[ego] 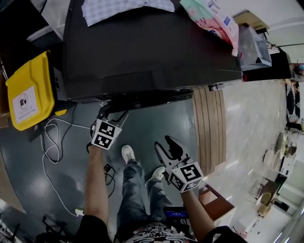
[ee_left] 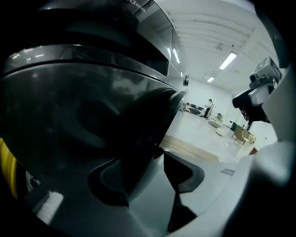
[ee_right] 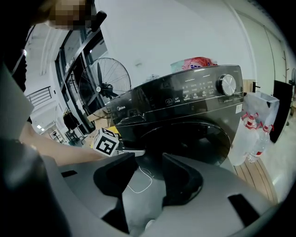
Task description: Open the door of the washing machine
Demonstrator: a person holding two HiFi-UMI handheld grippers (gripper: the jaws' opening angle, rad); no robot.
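The black front-loading washing machine [ego: 142, 42] stands ahead of me, its round dark door [ego: 142, 99] closed or nearly so against the front. My left gripper [ego: 112, 115] reaches up to the door's left rim. In the left gripper view the door's edge [ee_left: 152, 134] runs down between the jaws of the left gripper [ee_left: 148, 178]; it overlaps the left pad, while the right pad stands apart from it. My right gripper [ego: 167, 147] hangs open over the floor in front of the machine, nothing between its fingers. The right gripper [ee_right: 148, 178] faces the door [ee_right: 194, 139] from a distance.
A yellow bin [ego: 28, 92] stands left of the machine, with a white cable [ego: 50, 142] on the floor. Wooden boards [ego: 209, 128] lie to the right. A checked cloth [ego: 123, 8] and a pink package [ego: 213, 19] lie on top. A bag of bottles [ee_right: 256, 134] stands at the right.
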